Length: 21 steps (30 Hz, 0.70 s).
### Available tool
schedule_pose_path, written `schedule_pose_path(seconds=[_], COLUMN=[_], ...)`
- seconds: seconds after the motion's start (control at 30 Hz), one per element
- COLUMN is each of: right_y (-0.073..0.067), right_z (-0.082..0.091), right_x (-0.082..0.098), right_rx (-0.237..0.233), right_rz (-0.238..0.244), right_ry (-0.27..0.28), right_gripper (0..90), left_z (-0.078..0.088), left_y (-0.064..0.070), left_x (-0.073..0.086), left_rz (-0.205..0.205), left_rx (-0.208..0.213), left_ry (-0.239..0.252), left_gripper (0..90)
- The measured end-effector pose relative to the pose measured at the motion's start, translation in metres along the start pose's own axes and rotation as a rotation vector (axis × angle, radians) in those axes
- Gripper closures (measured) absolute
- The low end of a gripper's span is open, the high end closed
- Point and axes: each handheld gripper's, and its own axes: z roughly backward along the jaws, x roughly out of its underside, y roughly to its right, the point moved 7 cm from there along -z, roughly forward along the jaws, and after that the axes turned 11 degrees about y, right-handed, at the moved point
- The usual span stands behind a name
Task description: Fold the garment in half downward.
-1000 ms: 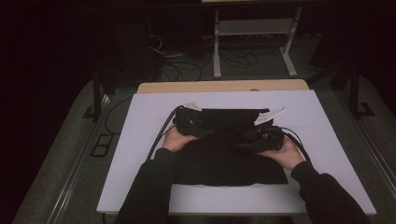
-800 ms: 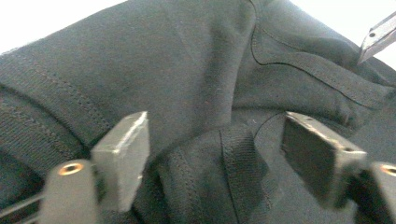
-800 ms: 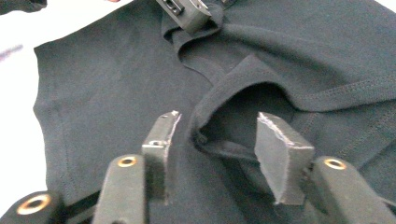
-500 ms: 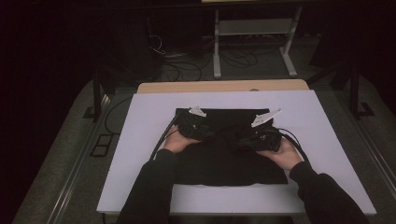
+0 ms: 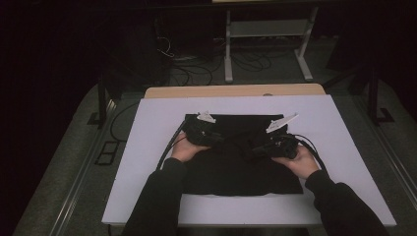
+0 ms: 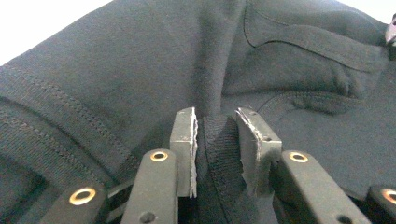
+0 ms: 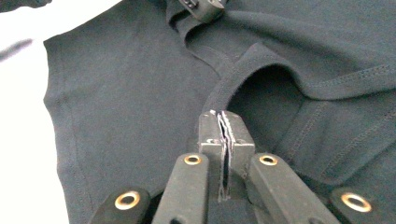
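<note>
A black garment (image 5: 236,169) lies spread on the white table (image 5: 344,128). My left gripper (image 5: 219,140) rests on its upper left part. Its jaws have just been closing, and a ribbed fold of the dark cloth (image 6: 116,70) is pinched between the pads of the left gripper (image 6: 217,126). My right gripper (image 5: 255,149) lies on the garment's upper right part. Its jaws have also just closed, and the right gripper (image 7: 223,123) is shut on the rim of the neck opening (image 7: 261,88). A hand holds each gripper, with dark sleeves coming in from the bottom.
A wooden table edge (image 5: 236,91) runs behind the white top. Beyond it on the dark floor stand a white-legged frame (image 5: 265,29) and loose cables (image 5: 196,59). Black stand legs (image 5: 101,98) rise at the table's left side. Each gripper's cable trails across the white surface.
</note>
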Motion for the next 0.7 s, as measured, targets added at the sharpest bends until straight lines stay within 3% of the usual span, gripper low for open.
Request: schedule_pose_path(seconds=[0.4,0.7], right_y=[0.004,0.008], right_z=[0.004,0.009], right_x=[-0.001,-0.004], right_rx=[0.024,0.034], right_rz=[-0.019,-0.038], right_ry=[0.024,0.049], right_gripper=[87.5,87.7], left_z=[0.010,0.020], left_y=[-0.005,-0.002], left_x=[0.000,-0.004], left_rz=[0.014,0.010], left_rx=[-0.020,-0.004], left_ry=[0.026,0.026], left_gripper=[72.6,80.8])
